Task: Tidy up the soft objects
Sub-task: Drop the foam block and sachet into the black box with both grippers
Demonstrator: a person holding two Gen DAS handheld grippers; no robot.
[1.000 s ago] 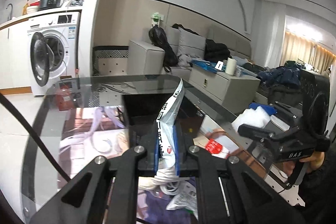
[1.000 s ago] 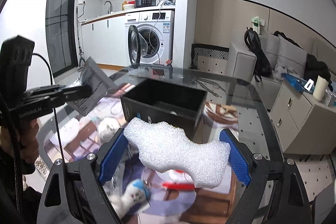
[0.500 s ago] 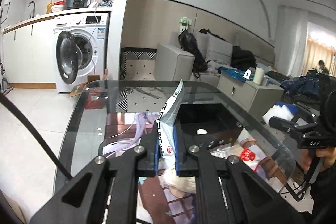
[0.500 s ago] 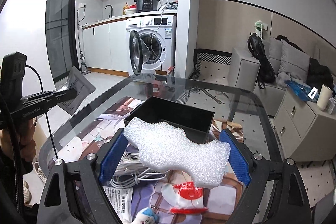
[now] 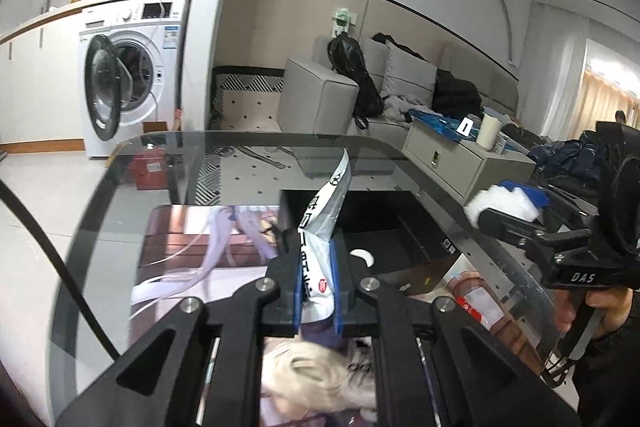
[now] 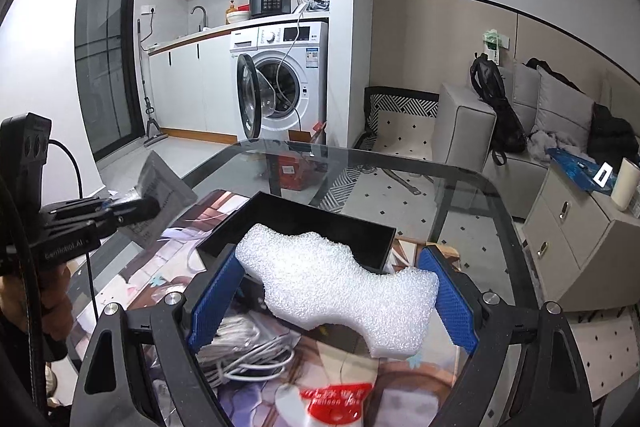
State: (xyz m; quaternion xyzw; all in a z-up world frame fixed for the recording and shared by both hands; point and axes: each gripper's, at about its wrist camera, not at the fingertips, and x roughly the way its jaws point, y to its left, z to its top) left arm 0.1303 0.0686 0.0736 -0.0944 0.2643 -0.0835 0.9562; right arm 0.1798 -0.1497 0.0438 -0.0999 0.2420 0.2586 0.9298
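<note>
My left gripper (image 5: 316, 291) pinches a silver sachet (image 5: 320, 227), right gripper (image 6: 332, 303) clamps white foam (image 6: 336, 283); I'd center each over the black box (image 6: 304, 223) before releasing.

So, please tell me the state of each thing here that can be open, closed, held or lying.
left tongs: shut on the silver packet, held upright.
right tongs: shut on the white foam piece, held across the black box.
black box: open on top, on the glass table.
washing machine: door open.
white cables: lying loose on the table.
</note>
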